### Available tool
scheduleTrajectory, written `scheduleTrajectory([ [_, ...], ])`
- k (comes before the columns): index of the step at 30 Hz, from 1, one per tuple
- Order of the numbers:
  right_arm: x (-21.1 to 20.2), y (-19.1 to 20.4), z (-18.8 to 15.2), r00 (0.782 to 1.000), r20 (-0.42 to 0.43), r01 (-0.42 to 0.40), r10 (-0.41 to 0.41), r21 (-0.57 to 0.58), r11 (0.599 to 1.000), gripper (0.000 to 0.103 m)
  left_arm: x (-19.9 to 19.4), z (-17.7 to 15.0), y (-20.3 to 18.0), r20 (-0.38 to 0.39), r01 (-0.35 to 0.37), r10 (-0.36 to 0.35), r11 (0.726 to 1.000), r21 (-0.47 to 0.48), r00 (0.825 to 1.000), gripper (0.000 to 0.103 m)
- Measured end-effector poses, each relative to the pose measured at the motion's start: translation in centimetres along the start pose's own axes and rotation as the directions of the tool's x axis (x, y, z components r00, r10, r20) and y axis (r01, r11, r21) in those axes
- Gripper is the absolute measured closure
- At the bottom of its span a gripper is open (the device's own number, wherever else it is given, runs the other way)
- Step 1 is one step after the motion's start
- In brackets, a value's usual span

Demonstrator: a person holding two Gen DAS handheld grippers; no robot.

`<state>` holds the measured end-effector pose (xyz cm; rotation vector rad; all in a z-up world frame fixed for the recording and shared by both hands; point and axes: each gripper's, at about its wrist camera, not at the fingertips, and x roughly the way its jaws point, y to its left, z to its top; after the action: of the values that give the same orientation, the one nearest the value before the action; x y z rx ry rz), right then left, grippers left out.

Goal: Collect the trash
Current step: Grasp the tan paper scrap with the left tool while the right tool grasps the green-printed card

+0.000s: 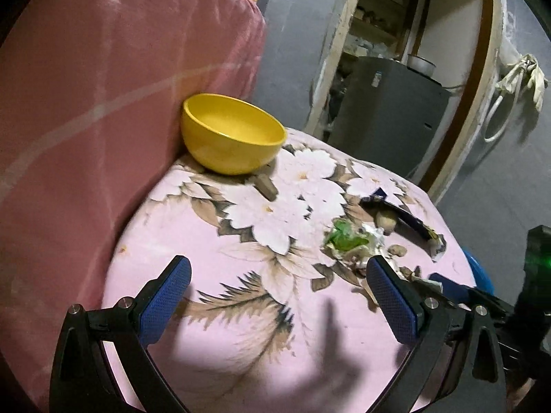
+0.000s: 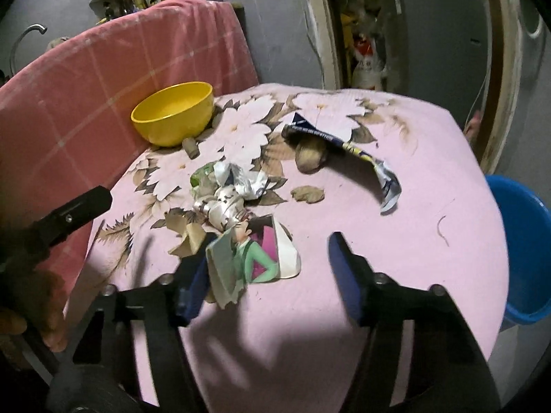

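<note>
Right tongs (image 2: 272, 275): jaws partly apart, nothing pressed between the pads. A torn printed paper scrap (image 2: 255, 258) with a cartoon figure lies between them, against the left-side pad and clear of the other, so no grip yet. Left tongs (image 1: 275, 296): jaws wide, empty, hanging over bare floral cloth.

Beyond the scrap, a crumpled wrapper heap (image 2: 224, 192) with a bit of green in it. Further out, a torn dark blue packet (image 2: 337, 141) propped over a brownish lump (image 2: 310, 158). All the trash lies loose on the pink flowered surface (image 2: 430, 189). Yellow bowl (image 2: 172, 117) sits at the far left, empty as far as I can see, against a pink checked drape (image 2: 103, 69). Blue bucket (image 2: 520, 247) stands just off the right edge of the surface.

Step in hand, by my reading: first pick, right tongs on the paper scrap. Next move calls for closing fully on the scrap and lifting it clear. Destination uncertain; bowl or bucket both plausible
</note>
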<state>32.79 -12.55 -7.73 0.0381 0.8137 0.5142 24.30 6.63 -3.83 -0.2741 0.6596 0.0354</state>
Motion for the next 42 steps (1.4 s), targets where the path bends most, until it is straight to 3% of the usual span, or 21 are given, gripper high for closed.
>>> scheduleTrajectory([
  [4,0.2,-0.6,-0.1,0.999,-0.017,-0.029,0.03,0.022,0.999,0.07,0.4,0.0,-0.4,-0.028,0.044,-0.044,0.999,-0.01,0.999,0.004],
  [6,0.0,-0.9,-0.2,0.999,-0.018,-0.041,0.042,0.025,0.999,0.073,0.7,-0.1,-0.7,-0.048,0.069,-0.069,0.998,-0.015,0.996,0.004],
  [16,-2.1,-3.6,-1.2,0.999,0.016,0.029,-0.03,0.053,0.998,0.077,2.3,-0.7,-3.9,-0.155,0.195,-0.187,0.98,0.039,0.97,0.004],
  [24,-3.0,-5.6,-1.6,0.998,0.033,0.045,-0.048,0.077,0.996,0.077,3.8,-1.1,-6.4,-0.202,0.234,-0.214,0.969,0.079,0.956,0.008],
  [27,-3.2,-6.2,-1.8,0.998,0.036,0.045,-0.048,0.087,0.995,0.077,4.4,-1.1,-7.4,-0.215,0.248,-0.222,0.964,0.099,0.951,0.02],
  [32,-3.5,-6.8,-2.0,0.998,0.045,0.038,-0.042,0.098,0.994,0.077,5.6,-1.4,-8.5,-0.239,0.215,-0.177,0.966,0.141,0.955,0.04],
  [37,-3.6,-6.8,-2.1,0.998,0.055,0.032,-0.036,0.088,0.996,0.077,5.9,-1.5,-8.7,-0.247,0.193,-0.154,0.971,0.143,0.957,0.067],
  [42,-4.0,-6.6,-2.2,0.997,0.074,0.023,-0.029,0.08,0.997,0.077,5.4,-1.7,-8.7,-0.254,0.195,-0.155,0.971,0.141,0.955,0.078],
])
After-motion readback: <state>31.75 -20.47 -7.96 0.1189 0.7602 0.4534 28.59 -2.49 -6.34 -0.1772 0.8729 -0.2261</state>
